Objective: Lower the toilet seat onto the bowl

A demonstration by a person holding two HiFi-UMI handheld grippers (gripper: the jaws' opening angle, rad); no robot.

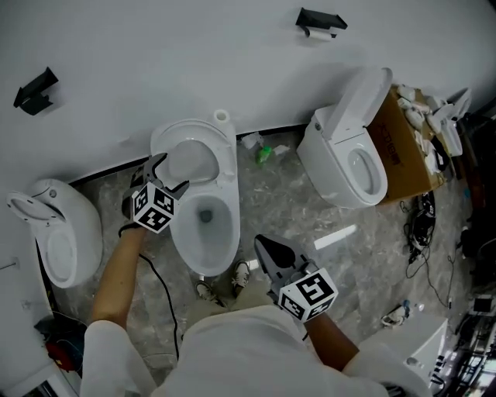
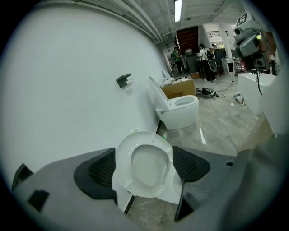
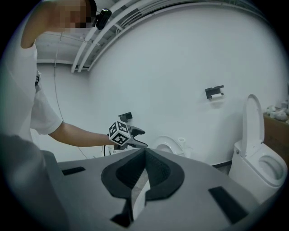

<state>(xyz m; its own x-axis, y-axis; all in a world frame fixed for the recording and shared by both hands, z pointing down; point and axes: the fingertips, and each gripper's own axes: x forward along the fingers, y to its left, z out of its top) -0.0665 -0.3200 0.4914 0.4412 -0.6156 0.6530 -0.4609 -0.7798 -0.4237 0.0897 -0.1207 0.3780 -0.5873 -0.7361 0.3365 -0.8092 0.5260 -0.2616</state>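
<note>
I am looking down at the middle toilet, and its toilet seat [image 2: 123,162] is standing raised, leaning back toward the white wall [image 1: 155,62]. It is not lying on the bowl [image 1: 178,236], which is showing open below it on the grey marbled floor [image 1: 287,209].

The left gripper [image 1: 167,174] is reaching to the left edge of the raised seat. Its jaws are standing wide apart, and in the left gripper view the seat is filling the space between the two dark pads [image 2: 101,169]. I cannot tell if a pad is really touching the seat.

The right gripper [image 1: 262,244] is hanging lower, beside the front of the bowl and apart from it. Its jaws are pressing together at the tips, and nothing is sitting between them.

A second toilet [image 1: 349,155] is standing to the right with its lid up, just beside a cardboard box [image 1: 399,147]. A third toilet [image 1: 58,233] is standing to the left. A black paper holder [image 1: 319,21] is hanging on the wall.
</note>
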